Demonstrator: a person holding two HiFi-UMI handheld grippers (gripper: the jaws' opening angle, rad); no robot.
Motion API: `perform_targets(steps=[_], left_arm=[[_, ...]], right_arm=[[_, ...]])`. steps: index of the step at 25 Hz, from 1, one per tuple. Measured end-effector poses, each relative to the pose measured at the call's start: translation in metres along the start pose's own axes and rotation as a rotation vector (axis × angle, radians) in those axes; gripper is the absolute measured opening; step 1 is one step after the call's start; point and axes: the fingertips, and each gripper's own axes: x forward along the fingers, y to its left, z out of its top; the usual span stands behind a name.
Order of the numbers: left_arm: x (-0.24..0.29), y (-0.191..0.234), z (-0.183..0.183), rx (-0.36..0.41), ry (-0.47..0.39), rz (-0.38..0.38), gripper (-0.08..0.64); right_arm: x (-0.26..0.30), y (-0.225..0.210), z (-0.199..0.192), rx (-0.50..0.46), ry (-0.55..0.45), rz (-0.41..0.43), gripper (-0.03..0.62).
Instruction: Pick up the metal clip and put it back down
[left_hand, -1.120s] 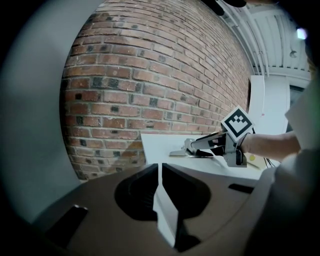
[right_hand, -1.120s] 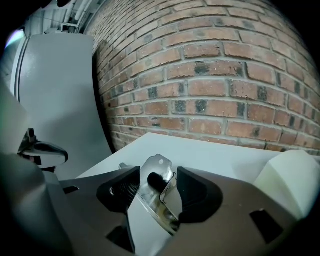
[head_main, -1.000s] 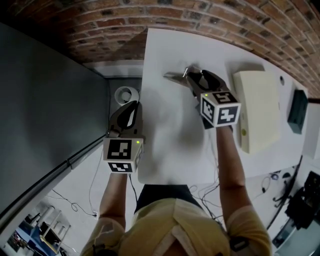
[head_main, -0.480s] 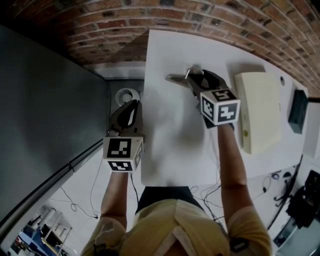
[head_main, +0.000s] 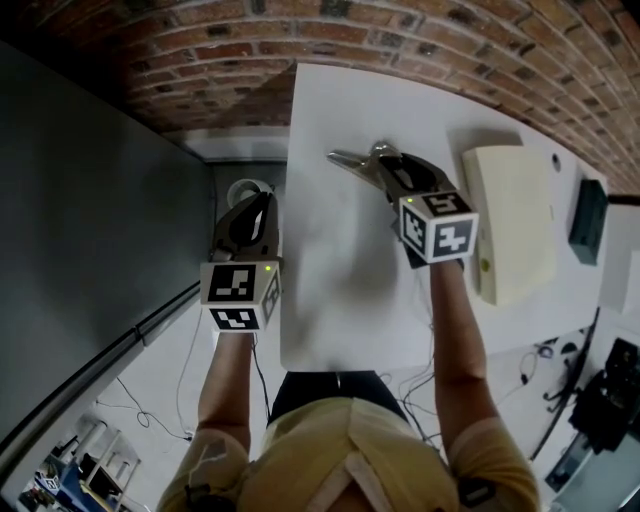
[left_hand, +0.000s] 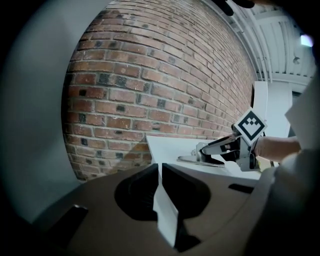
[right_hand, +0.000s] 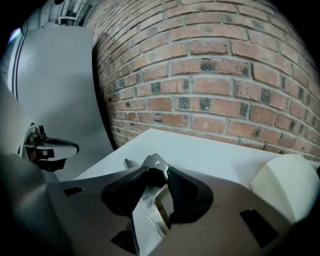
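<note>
The metal clip (head_main: 348, 158) lies on the white table (head_main: 340, 270) near its far left part, its long flat blade pointing left. My right gripper (head_main: 383, 162) is at the clip's raised handle end. Its jaws have just been closing, and in the right gripper view the black pads (right_hand: 182, 187) press on the clip's shiny handle (right_hand: 155, 162). The left gripper view shows the clip (left_hand: 200, 159) resting flat under the right gripper (left_hand: 225, 147). My left gripper (head_main: 262, 208) hovers off the table's left edge, shut and empty (left_hand: 161, 170).
A cream box (head_main: 512, 220) sits on the table right of the right gripper. A dark green object (head_main: 588, 220) lies further right. A roll of tape (head_main: 245, 190) is on the floor beyond the left gripper. A brick wall runs behind the table.
The right gripper's jaws have narrowed onto the clip's handle. The clip stays on the table. The left gripper has barely moved.
</note>
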Motion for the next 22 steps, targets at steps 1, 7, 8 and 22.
perform_targets(steps=[1,7,8,22], left_arm=[[0.001,0.0,0.001,0.001,-0.004,0.001,0.005],[0.005,-0.009,0.015,0.025,-0.022,-0.002,0.005],[0.005,-0.012,0.017,0.03,-0.023,-0.002,0.005],[-0.015,-0.096,0.049,0.09,-0.06,0.033,0.005]], right_arm=[[-0.004,0.002,0.0,0.011,-0.009,0.001,0.126],[-0.025,0.026,0.002,0.115,-0.081,0.082,0.043],[-0.027,0.029,-0.001,0.124,-0.083,0.094,0.038],[-0.114,0.015,0.006,0.103,-0.23,0.185,0.029]])
